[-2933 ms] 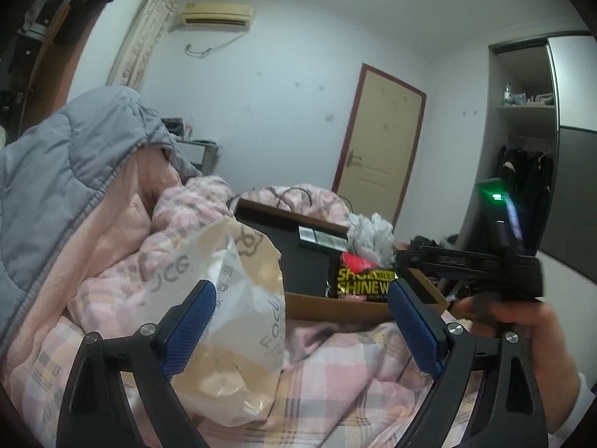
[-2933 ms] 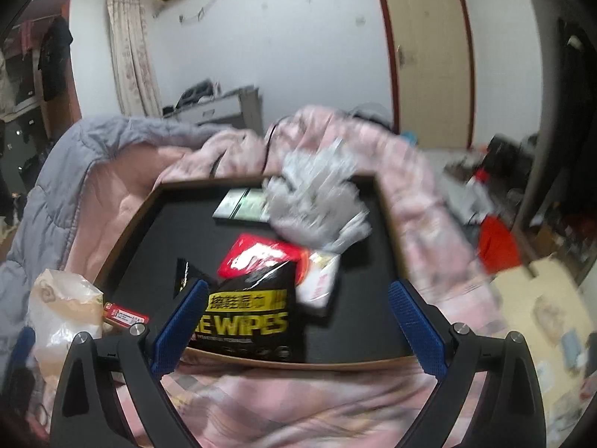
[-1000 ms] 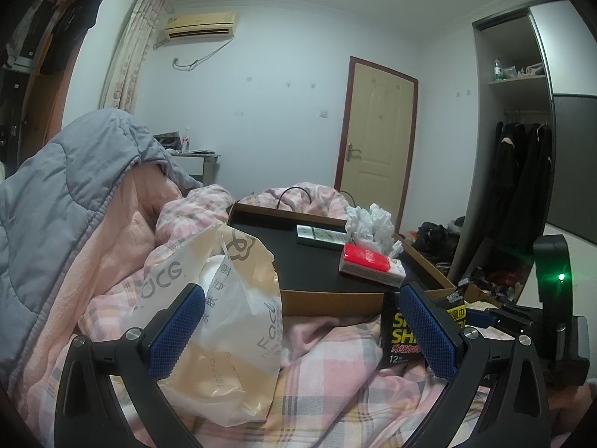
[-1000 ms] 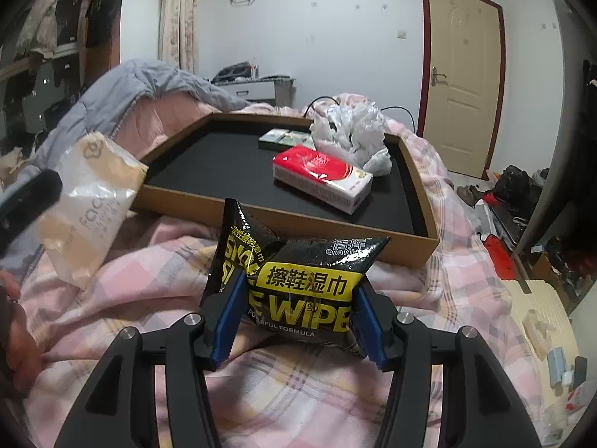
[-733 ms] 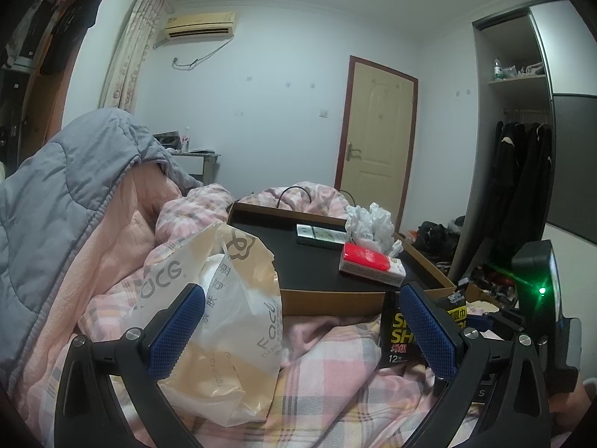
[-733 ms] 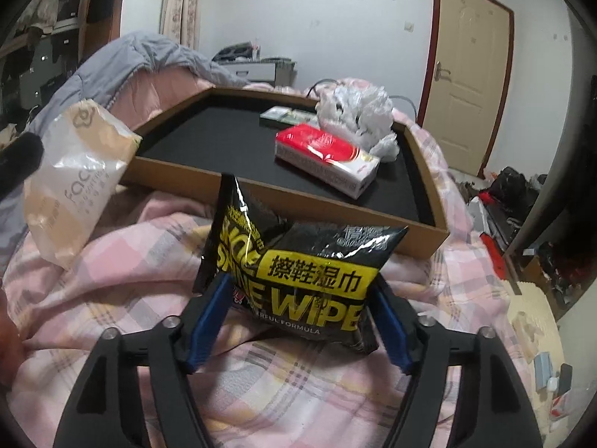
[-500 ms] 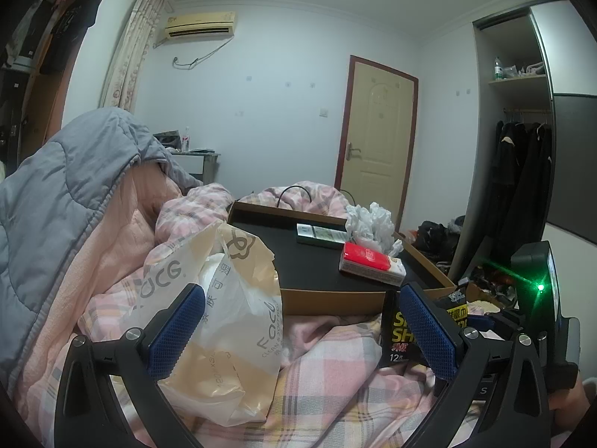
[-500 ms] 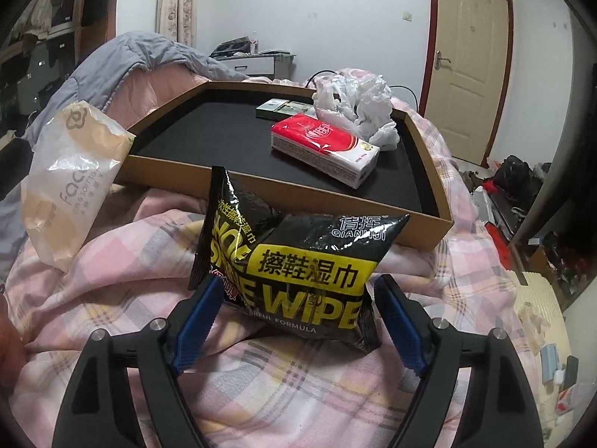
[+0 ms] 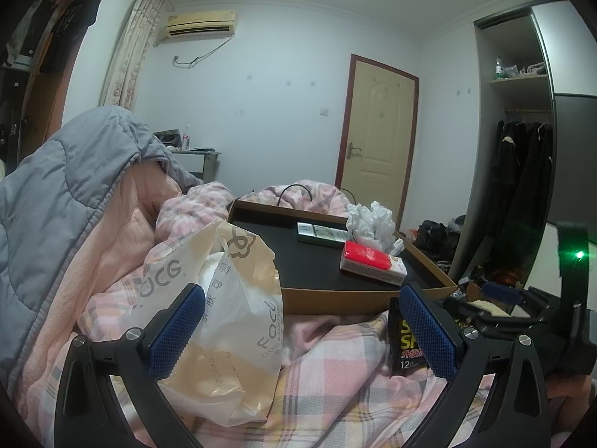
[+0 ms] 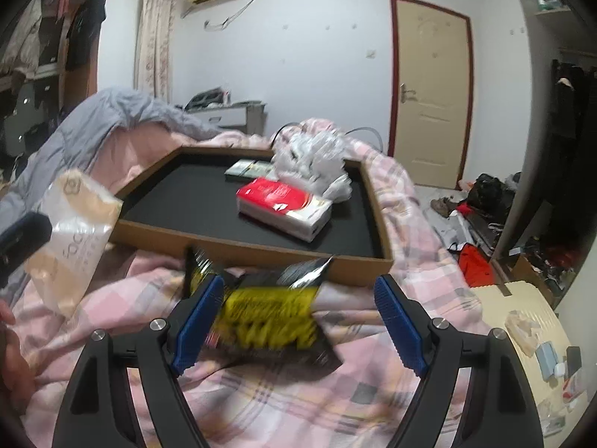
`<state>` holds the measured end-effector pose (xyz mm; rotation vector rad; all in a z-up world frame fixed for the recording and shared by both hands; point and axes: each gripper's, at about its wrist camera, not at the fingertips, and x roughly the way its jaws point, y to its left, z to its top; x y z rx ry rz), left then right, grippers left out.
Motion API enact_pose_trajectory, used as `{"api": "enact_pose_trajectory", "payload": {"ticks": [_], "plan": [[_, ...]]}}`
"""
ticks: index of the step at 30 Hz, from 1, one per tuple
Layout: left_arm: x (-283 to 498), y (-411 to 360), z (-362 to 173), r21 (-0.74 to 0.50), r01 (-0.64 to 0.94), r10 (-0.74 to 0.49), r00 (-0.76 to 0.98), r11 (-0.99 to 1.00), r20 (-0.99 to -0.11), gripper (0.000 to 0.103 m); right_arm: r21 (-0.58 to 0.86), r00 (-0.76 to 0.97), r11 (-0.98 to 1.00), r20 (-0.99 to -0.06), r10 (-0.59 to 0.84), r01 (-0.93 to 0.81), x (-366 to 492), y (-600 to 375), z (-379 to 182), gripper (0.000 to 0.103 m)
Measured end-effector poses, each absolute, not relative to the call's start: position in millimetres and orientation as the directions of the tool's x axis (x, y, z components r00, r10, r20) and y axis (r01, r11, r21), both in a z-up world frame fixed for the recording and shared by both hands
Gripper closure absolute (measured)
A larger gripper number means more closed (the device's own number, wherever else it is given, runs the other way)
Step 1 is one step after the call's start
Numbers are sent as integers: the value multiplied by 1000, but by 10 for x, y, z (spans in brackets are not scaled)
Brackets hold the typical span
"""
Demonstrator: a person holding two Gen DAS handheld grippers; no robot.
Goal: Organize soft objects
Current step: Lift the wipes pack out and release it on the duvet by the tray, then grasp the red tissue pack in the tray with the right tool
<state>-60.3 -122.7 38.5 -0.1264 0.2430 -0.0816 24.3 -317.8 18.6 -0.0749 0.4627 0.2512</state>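
A black and yellow shoe-wipes pack [image 10: 272, 317] lies blurred on the pink plaid blanket [image 10: 283, 392], between the open fingers of my right gripper [image 10: 294, 321]; its edge also shows in the left wrist view [image 9: 405, 336]. My left gripper [image 9: 302, 332] is open and empty, its left finger in front of a beige plastic bag [image 9: 227, 317], which also shows in the right wrist view [image 10: 71, 239]. A red tissue pack [image 10: 283, 209], a crumpled white bag [image 10: 313, 160] and a flat green box [image 10: 248, 168] sit in the black tray [image 10: 186, 201].
A grey and pink quilt [image 9: 56, 216] is heaped at the left. A cardboard box [image 10: 522, 317] and floor clutter lie to the right of the bed. A door [image 9: 377, 142] and a wardrobe with dark coats [image 9: 522, 179] stand behind.
My right gripper was shut on the wipes pack a second ago; it has opened, and the pack has dropped onto the blanket in front of the tray. The left gripper has stayed still.
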Motion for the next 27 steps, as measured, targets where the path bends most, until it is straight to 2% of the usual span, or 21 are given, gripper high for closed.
{"api": "enact_pose_trajectory", "payload": {"ticks": [5, 10, 16, 18, 27], "plan": [[-603, -1227, 386, -136, 66, -97, 967, 989, -236, 0, 29, 898, 975, -383, 216, -222, 206, -3285, 263, 21], [-594, -1234, 377, -134, 63, -94, 966, 989, -241, 0, 62, 892, 966, -372, 257, -252, 282, -3327, 325, 21], [-588, -1222, 366, -138, 64, -96, 965, 988, -244, 0, -76, 913, 964, -348, 214, -255, 511, -3244, 619, 18], [-585, -1222, 358, -136, 64, -96, 964, 989, -246, 0, -115, 906, 954, -363, 219, -277, 659, -3185, 668, 12], [-585, -1220, 363, -134, 64, -96, 964, 989, -247, 0, -160, 811, 915, -535, 235, -371, 1467, -2880, 530, 12]]}}
